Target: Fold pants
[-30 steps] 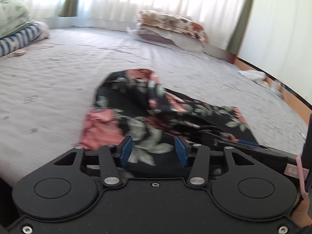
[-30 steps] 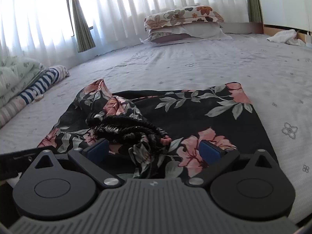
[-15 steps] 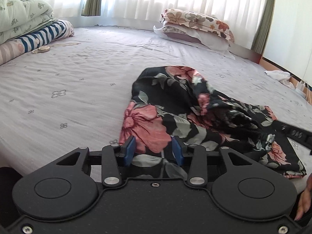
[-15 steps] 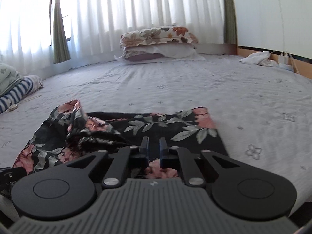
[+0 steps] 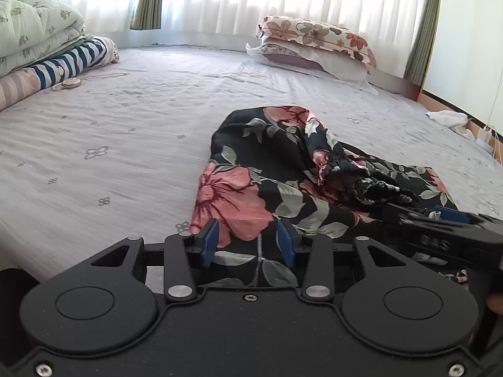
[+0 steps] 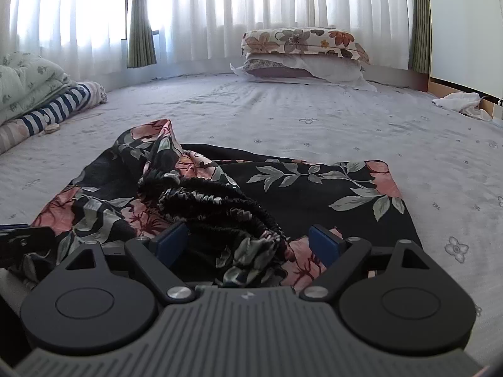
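Black floral pants (image 5: 283,169) lie bunched on the grey bedsheet, also in the right wrist view (image 6: 251,188). Their gathered elastic waistband (image 6: 217,201) is heaped on top of the cloth. My left gripper (image 5: 248,242) is open, its blue pads over the near left edge with a pink flower. My right gripper (image 6: 248,242) is open wide, its pads either side of the waistband's near end. The right gripper also shows in the left wrist view (image 5: 446,229), low over the right side of the pants.
The bed (image 5: 125,132) stretches wide around the pants. Stacked pillows (image 6: 301,53) lie at the far end by the curtains. Folded quilts and a striped blanket (image 5: 47,53) sit at the left. A white cloth (image 6: 462,103) lies at the right edge.
My right gripper was shut half a second ago and is now open wide over the waistband. My left gripper has opened a little and stays at the near left edge.
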Available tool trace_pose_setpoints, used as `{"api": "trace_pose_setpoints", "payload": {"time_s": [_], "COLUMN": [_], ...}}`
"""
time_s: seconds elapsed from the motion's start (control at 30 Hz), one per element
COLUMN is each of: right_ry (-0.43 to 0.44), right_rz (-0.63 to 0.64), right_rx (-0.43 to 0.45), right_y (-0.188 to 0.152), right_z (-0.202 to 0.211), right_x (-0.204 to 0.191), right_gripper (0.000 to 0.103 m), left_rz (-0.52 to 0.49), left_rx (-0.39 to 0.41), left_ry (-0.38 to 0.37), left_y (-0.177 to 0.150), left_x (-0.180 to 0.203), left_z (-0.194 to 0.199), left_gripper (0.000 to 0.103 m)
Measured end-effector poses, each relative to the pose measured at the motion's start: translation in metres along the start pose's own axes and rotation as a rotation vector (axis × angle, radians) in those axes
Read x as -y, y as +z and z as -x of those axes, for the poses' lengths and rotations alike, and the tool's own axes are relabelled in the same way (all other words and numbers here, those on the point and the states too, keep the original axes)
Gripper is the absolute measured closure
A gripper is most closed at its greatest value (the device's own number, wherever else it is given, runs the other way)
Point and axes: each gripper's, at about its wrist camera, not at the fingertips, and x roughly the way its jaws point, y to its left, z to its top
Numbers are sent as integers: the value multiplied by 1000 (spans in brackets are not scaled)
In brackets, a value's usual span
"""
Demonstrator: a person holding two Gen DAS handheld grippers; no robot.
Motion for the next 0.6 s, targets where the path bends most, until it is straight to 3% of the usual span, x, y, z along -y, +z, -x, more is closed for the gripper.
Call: {"api": "trace_pose_setpoints", "payload": {"time_s": [0.1,0.13,0.17,0.23,0.37,0.6], "right_ry": [-10,-1,12,4,-34,-132], "right_rz": [12,12,4,-34,-167,-293], "right_rx": [-51,-68,-72,-57,20,86], "right_y": [7,8,8,8,8,-8], "right_z": [-23,-28,-28,-23,4,40], "right_x": [-4,-4,-3,1,24,62], "right_gripper": [12,25,50,69,77,76], "left_rz": [3,5,8,10,1,-18], "left_rx": [2,1,2,4,3,-27], "left_ry": [18,21,23,27,25,3], "left_y": [0,0,0,0,-1,-8], "left_x": [-5,-6,-7,-8,-6,5], "left_z": [1,1,2,2,1,-7], "left_gripper": [64,64,64,64,64,64]}}
